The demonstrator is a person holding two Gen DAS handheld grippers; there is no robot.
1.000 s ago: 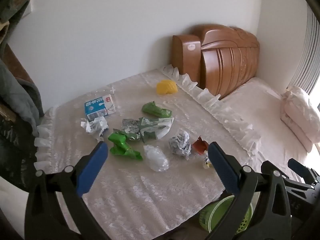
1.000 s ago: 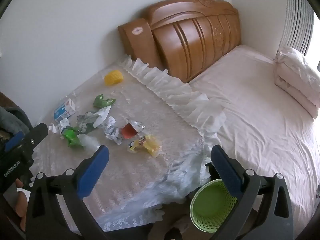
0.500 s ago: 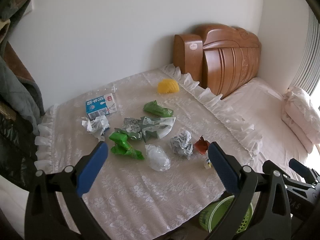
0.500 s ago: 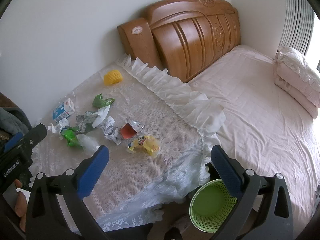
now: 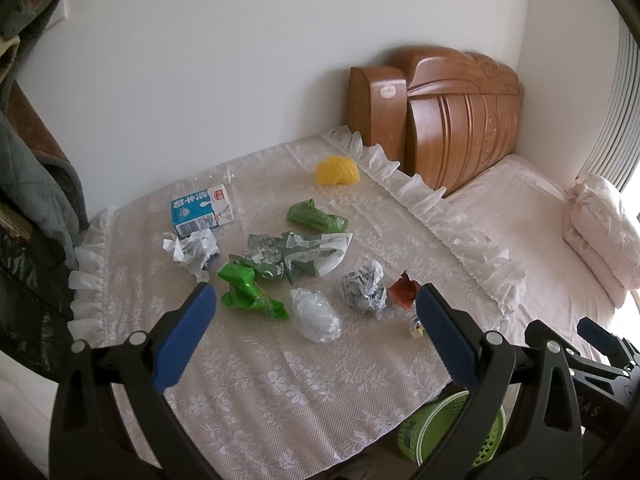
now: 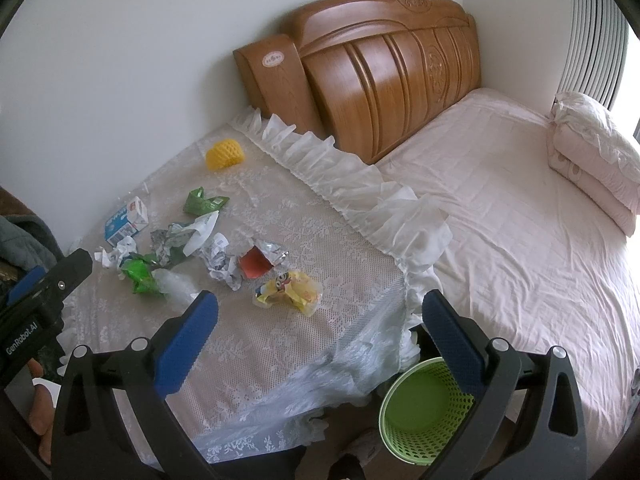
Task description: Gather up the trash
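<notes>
both grippers — left gripper [image 5: 312, 312] and right gripper [image 6: 318, 316] — hang wide open, holding nothing, above the lace tablecloth [image 6: 280, 352]. crumpled wrappers [image 5: 248, 288] and a milk carton [image 5: 200, 210] lie scattered on it — the green wastebasket [image 6: 424, 412] stands beside its near corner.

My blue pads [image 5: 185, 336] on black frames, white lace floral cloth [image 5: 304, 384], lime-green mesh basket [image 6: 424, 404], pale pink sheet [image 6: 520, 208] — bright green wrapper [image 5: 246, 290], yellow foam net [image 5: 337, 170], blue-and-white carton [image 5: 200, 210], red scrap [image 6: 256, 263].

A lace-covered table [image 6: 304, 344] carries a milk carton [image 5: 202, 211], yellow foam net [image 5: 337, 171] and crumpled wrappers [image 5: 250, 290].
</notes>
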